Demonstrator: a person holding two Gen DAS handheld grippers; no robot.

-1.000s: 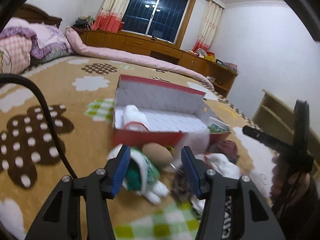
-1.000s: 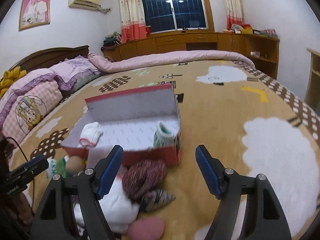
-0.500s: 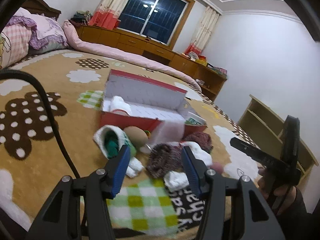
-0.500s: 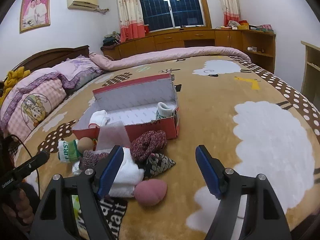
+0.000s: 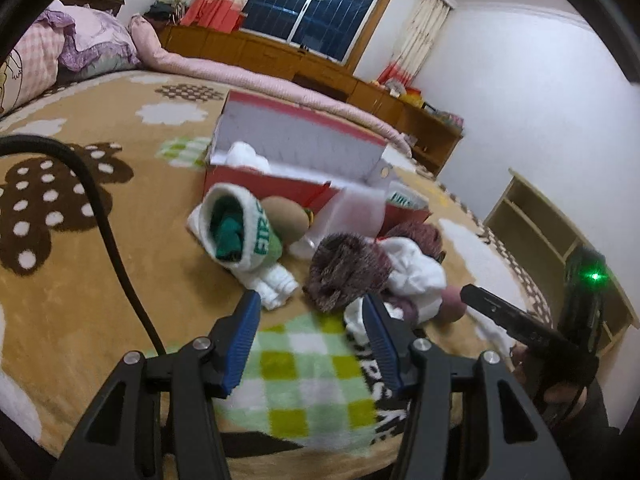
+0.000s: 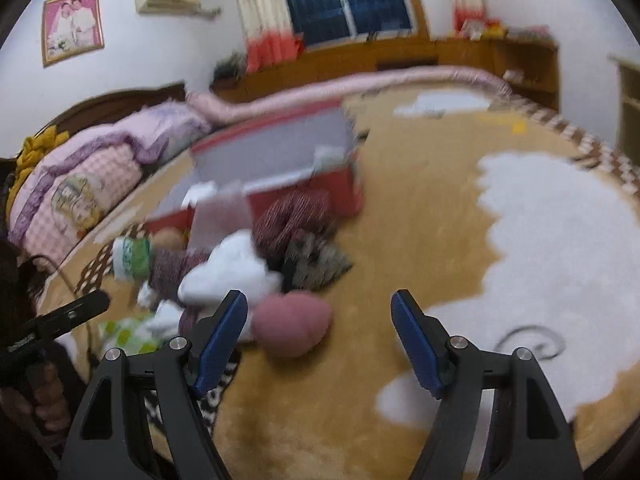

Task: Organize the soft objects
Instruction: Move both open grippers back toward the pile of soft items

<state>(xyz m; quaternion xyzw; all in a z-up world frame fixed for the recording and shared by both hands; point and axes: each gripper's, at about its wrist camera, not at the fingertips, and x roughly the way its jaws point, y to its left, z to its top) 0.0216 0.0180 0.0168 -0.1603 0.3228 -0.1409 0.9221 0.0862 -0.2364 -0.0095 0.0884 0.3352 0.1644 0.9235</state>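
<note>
A pile of soft things lies on the bed blanket in front of an open red shoebox. The pile holds a white-green sock roll, a tan ball, a maroon knit piece, white socks, a grey patterned sock and a pink round piece. A white sock lies inside the box. My left gripper is open and empty, just short of the maroon piece. My right gripper is open and empty, with the pink piece between its fingers' line.
The blanket is tan with white, brown and green patches. Pillows and the headboard are at the left. Wooden cabinets run under the window. A wooden shelf stands right of the bed. A black cable crosses the left view.
Both grippers have drawn back from the box and dropped lower toward the pile. The right view has swung and is blurred; the pink piece now sits close between its fingers. Both stay open.
</note>
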